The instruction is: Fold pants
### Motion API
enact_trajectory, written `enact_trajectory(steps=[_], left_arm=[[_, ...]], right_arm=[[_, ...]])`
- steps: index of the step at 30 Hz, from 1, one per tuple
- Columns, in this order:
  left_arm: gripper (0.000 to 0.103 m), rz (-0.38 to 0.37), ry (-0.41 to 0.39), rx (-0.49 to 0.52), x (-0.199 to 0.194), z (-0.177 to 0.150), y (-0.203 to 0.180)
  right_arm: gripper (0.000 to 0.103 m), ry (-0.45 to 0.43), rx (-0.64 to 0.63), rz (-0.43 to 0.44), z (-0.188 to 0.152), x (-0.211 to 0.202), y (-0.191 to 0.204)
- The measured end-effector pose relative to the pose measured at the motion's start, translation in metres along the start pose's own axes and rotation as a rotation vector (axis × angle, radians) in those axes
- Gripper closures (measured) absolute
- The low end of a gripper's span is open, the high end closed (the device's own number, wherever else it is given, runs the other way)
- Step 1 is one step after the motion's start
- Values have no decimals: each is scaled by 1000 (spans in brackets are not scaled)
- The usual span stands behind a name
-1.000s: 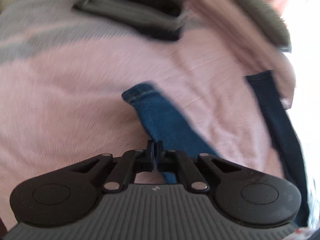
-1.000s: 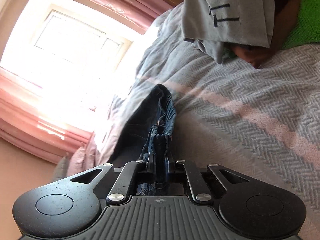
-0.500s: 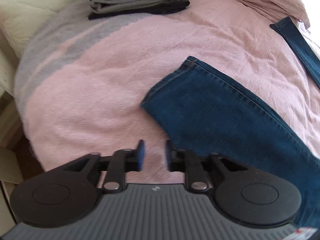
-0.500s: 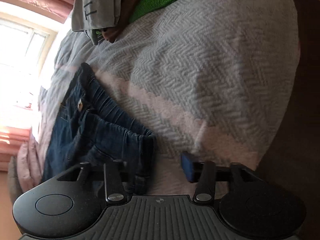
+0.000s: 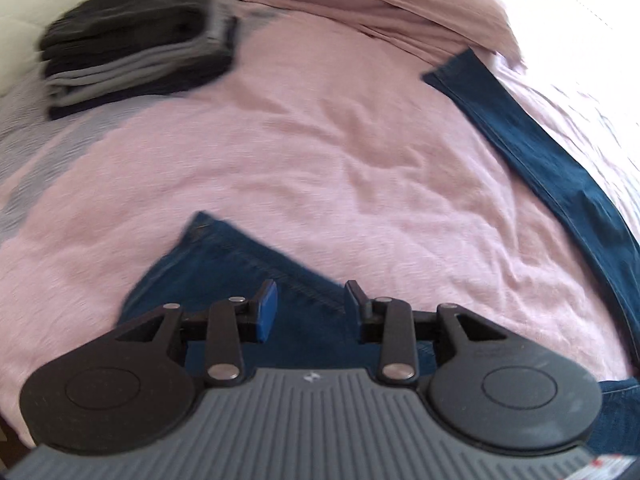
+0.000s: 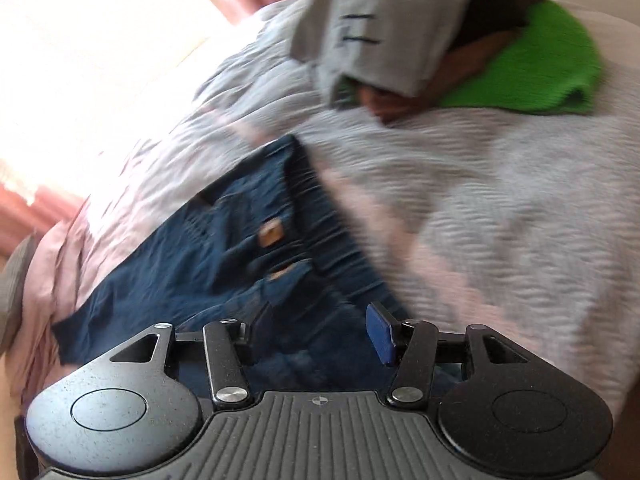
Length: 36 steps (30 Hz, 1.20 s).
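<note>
Dark blue jeans lie spread on a pink and grey bedspread. In the left wrist view one leg cuff (image 5: pixel 224 264) lies flat just under my left gripper (image 5: pixel 310 304), whose jaws are opening with nothing pinched between them. The other leg (image 5: pixel 556 168) runs away toward the upper right. In the right wrist view the waist end of the jeans (image 6: pixel 224 256), with its tan patch, lies rumpled below my right gripper (image 6: pixel 320 328). That gripper stands open above the denim and holds nothing.
A stack of folded dark and grey clothes (image 5: pixel 132 52) sits at the far left of the bed. A pink pillow (image 5: pixel 400 4) lies behind. A heap of grey, brown and green garments (image 6: pixel 460 40) lies past the waistband. A bright window (image 6: pixel 88 64) is at left.
Both grippers let go of the jeans, which now lie flat on the bed. Their jaws went from shut to open. The left view has swung so the cuff lies directly under the fingers.
</note>
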<state>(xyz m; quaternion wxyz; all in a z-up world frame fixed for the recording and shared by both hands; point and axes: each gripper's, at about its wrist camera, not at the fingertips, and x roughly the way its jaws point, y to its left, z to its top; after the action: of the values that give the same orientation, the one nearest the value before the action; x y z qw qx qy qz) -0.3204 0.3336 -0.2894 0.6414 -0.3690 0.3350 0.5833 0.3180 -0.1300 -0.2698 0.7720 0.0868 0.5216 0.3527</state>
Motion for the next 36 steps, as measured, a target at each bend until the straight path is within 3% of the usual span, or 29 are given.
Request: enact_trajectory(steps=[8,12,17,19,20,22,25,28,31,33,36], left_arm=[[71,-61,57,7,36,20,-27],[71,-67,70,57,46,24,-42],[70,-76,88,53,55,22,-57],[70,-76,95,50,59,20,-63],[70,-74,98,51,61,20,-67],[70,-76,96,57,62,21,-73],[70,-83,83,74,66,24,-85],[70,-86,93,77,80,28,-98],[70,-108,90,90,91,40,-113],[70,-130,74,93,99,55,-120],[70,-185,45,47,117,86,-127]], right_arm=[[54,72,-219,62,29,65,17],[54,134,-194,126,54,101,2],[54,144,-209,142,71,133,2],[88,131,-201,153,73,137,1],[97,123,-200,149,74,136,1],[101,56,-228,183,76,121,10],[101,-53,-269,105,77,101,19],[99,29,-335,-68,60,139,24],[91,-4,-326,-155,57,148,36],[72,-34,-272,-214,58,139,39],[63,-104,-219,-299,56,119,37]])
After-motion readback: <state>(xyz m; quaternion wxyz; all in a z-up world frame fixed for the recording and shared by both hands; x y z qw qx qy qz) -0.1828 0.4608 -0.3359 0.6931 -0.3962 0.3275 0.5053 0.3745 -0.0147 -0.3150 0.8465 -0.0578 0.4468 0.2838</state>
